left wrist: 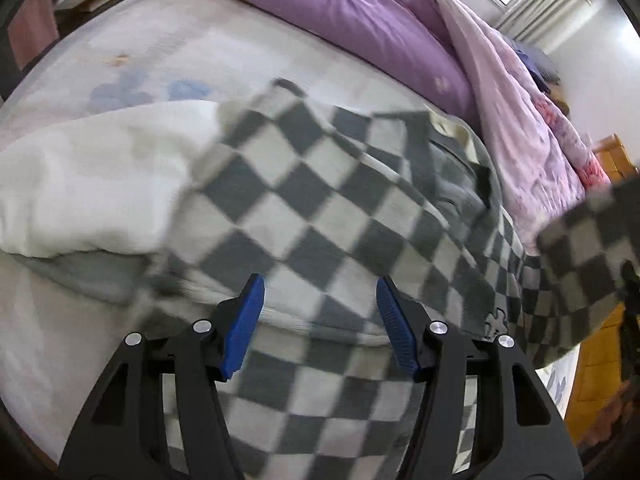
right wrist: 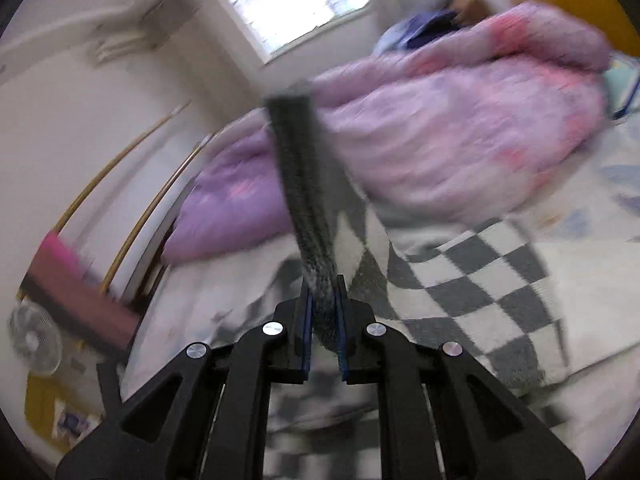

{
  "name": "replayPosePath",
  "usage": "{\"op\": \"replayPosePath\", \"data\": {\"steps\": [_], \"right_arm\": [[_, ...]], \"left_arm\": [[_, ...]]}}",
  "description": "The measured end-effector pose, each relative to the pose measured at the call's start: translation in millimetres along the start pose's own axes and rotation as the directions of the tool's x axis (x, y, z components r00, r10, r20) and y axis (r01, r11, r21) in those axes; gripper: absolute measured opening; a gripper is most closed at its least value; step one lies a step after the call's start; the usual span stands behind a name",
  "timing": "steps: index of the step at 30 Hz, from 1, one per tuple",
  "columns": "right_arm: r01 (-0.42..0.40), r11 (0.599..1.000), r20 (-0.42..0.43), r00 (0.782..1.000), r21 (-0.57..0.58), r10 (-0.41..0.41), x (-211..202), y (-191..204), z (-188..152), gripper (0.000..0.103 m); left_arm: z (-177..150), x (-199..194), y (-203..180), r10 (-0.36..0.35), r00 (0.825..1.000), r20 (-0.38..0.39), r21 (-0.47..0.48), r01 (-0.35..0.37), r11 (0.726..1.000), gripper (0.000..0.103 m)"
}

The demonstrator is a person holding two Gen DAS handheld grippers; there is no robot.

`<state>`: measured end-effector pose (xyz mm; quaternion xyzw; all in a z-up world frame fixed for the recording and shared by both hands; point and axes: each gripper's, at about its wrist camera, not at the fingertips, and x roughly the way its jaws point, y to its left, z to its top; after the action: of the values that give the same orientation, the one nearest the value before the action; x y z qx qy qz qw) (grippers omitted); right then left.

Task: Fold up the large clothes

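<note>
A grey-and-white checkered garment (left wrist: 320, 208) lies spread on the bed, with its collar at the far right. My left gripper (left wrist: 320, 300) is open just above its near part, blue pads apart with checkered cloth between them. A lifted part of the garment (left wrist: 588, 248) hangs at the right edge of the left wrist view. My right gripper (right wrist: 322, 300) is shut on a dark grey ribbed edge of the garment (right wrist: 304, 184), which stands up from the jaws. The rest of the garment (right wrist: 472, 292) lies below on the bed.
A white cloth (left wrist: 92, 192) lies left of the garment on the pale bed sheet (left wrist: 160, 48). A purple and pink quilt (left wrist: 360, 12) is piled along the far side; it also shows in the right wrist view (right wrist: 460, 128). A fan (right wrist: 36, 340) stands on the floor at the left.
</note>
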<state>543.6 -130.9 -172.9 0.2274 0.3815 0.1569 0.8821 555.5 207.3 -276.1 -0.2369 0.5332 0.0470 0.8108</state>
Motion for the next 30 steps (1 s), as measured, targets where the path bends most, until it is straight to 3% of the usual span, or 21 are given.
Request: {"op": "replayPosePath", "data": {"steps": [4, 7, 8, 9, 11, 13, 14, 17, 19, 21, 22, 23, 24, 26, 28, 30], "right_arm": [[-0.013, 1.000, -0.157, 0.987, -0.027, 0.009, 75.5, 38.6, -59.8, 0.010], [0.042, 0.999, -0.298, 0.953, -0.028, -0.049, 129.8, 39.7, -104.7, 0.013], [0.073, 0.996, -0.341, 0.936, -0.044, -0.084, 143.6, 36.8, -115.8, 0.015], [0.100, 0.993, -0.407, 0.906, -0.060, -0.115, 159.0, 31.8, -130.0, 0.016], [0.088, 0.994, -0.395, 0.912, -0.064, -0.106, 156.0, 29.9, -129.4, 0.017], [0.047, 0.997, -0.403, 0.913, -0.063, -0.068, 147.5, 32.8, -121.7, 0.030], [0.016, 0.999, -0.405, 0.914, -0.051, -0.035, 139.9, 33.7, -116.1, 0.042], [-0.056, 0.996, -0.401, 0.916, -0.068, 0.024, 116.2, 35.8, -103.0, 0.057], [-0.063, 0.992, -0.383, 0.924, -0.111, 0.016, 97.3, 29.2, -91.1, 0.057], [-0.013, 0.991, -0.360, 0.932, -0.134, -0.037, 81.3, 9.3, -80.9, 0.055], [0.039, 0.991, -0.342, 0.936, -0.129, -0.081, 73.6, -10.6, -72.4, 0.051], [0.097, 0.989, -0.336, 0.933, -0.113, -0.130, 68.5, -32.8, -64.7, 0.038], [0.153, 0.984, -0.330, 0.927, -0.093, -0.175, 66.2, -52.4, -56.6, 0.027], [0.271, 0.962, -0.318, 0.909, -0.042, -0.270, 52.0, -97.1, -51.4, 0.020], [0.362, 0.932, -0.321, 0.881, -0.015, -0.347, 47.2, -133.8, -47.5, 0.018], [0.396, 0.918, -0.372, 0.858, 0.036, -0.355, 53.1, -168.8, -50.0, 0.014]], "left_arm": [[4.1, -13.9, 28.6, 0.014, 1.000, 0.017, -0.006, -0.014, 1.000, 0.060], [7.3, -19.5, 49.9, 0.020, 1.000, 0.020, -0.037, -0.019, 0.999, 0.060], [8.1, -19.8, 56.1, 0.018, 1.000, 0.017, -0.049, -0.017, 0.999, 0.060], [8.5, -19.4, 58.9, 0.021, 1.000, 0.015, -0.057, -0.020, 0.998, 0.061], [8.9, -18.0, 60.9, 0.020, 1.000, 0.016, -0.062, -0.019, 0.998, 0.061], [9.9, -15.2, 59.9, 0.015, 1.000, 0.018, -0.065, -0.013, 0.998, 0.062], [10.3, -12.3, 57.4, 0.008, 1.000, 0.015, -0.070, -0.007, 0.998, 0.062], [12.6, -5.1, 44.1, -0.018, 1.000, 0.003, -0.077, 0.018, 0.997, 0.062], [14.7, -2.0, 30.0, -0.040, 0.999, 0.004, -0.070, 0.040, 0.997, 0.062], [16.8, 5.2, 8.6, -0.055, 0.998, -0.008, -0.035, 0.054, 0.998, 0.066], [16.6, 8.8, 2.2, -0.053, 0.998, -0.018, -0.022, 0.052, 0.998, 0.068], [16.3, 17.7, -9.1, -0.039, 0.998, -0.045, 0.009, 0.039, 0.999, 0.068], [15.5, 28.2, -19.3, -0.023, 0.997, -0.068, 0.042, 0.026, 0.999, 0.068], [12.8, 49.7, -31.5, -0.005, 0.994, -0.110, 0.080, 0.014, 0.997, 0.068], [9.8, 73.1, -36.7, 0.021, 0.987, -0.159, 0.098, -0.005, 0.995, 0.068], [7.7, 92.5, -38.1, 0.064, 0.979, -0.193, 0.118, -0.041, 0.992, 0.068]]}}
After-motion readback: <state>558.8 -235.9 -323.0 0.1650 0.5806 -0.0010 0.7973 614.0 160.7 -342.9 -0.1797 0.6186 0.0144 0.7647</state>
